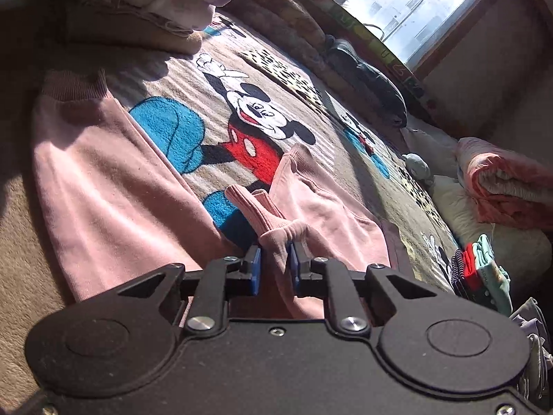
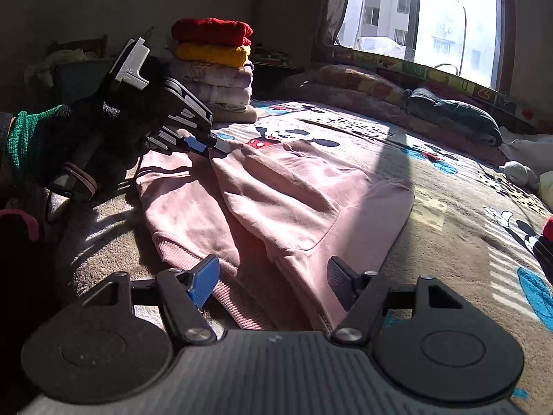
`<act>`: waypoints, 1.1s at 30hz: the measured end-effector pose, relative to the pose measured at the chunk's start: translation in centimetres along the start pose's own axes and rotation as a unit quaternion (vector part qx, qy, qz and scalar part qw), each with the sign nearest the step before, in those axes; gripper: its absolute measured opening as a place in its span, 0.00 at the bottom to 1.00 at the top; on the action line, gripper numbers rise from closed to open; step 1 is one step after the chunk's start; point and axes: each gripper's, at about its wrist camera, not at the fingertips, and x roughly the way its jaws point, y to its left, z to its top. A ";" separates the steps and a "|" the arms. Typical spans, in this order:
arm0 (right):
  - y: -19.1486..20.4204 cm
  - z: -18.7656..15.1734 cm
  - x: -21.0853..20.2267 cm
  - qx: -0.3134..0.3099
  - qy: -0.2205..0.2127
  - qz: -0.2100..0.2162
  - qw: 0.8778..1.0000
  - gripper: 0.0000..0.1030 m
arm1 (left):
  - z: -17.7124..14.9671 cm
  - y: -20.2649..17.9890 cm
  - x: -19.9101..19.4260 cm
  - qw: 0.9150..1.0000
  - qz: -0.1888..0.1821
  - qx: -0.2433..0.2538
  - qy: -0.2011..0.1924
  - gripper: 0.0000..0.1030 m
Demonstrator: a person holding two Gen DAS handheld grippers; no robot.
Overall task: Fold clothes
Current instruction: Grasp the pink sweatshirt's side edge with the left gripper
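Note:
A pink sweatshirt [image 1: 103,186] lies spread on a Mickey Mouse blanket [image 1: 193,69]. My left gripper [image 1: 274,259] is shut on a bunched ribbed cuff of its sleeve [image 1: 276,231], lifted slightly off the bed. In the right wrist view the sweatshirt [image 2: 276,186] shows a front pocket, and a gloved hand [image 2: 69,145] holds the left gripper [image 2: 212,145] at the garment's far left corner. My right gripper [image 2: 273,282] stands open low over the near ribbed hem [image 2: 238,297], with a fold of pink cloth between its fingers, which do not close on it.
A stack of folded clothes [image 2: 214,69], red and yellow on top, stands at the blanket's far end. A dark garment [image 2: 456,110] lies under the window. A rolled orange quilt [image 1: 501,180] and a small pile of clothes [image 1: 480,273] sit at the bed's right side.

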 end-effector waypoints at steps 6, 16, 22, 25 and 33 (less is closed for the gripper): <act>1.3 -0.5 3.6 -0.019 0.044 0.049 0.998 0.74 | 1.5 0.5 1.1 0.998 -0.004 -0.062 0.008 0.32; 0.3 -1.1 3.7 0.016 0.069 0.079 0.994 0.75 | 0.8 -2.0 3.4 0.984 0.063 0.165 0.019 0.14; 0.5 -1.1 3.7 0.014 0.066 0.076 0.995 0.75 | 0.8 -1.6 1.2 0.991 0.056 0.121 -0.007 0.20; 0.4 -1.1 3.5 0.017 0.062 0.077 0.995 0.75 | 0.3 -1.5 -0.7 0.995 0.047 0.086 -0.016 0.21; -1.2 -0.6 1.4 0.056 0.025 0.079 0.995 0.74 | -0.4 -0.7 -1.2 1.000 0.011 -0.028 -0.002 0.38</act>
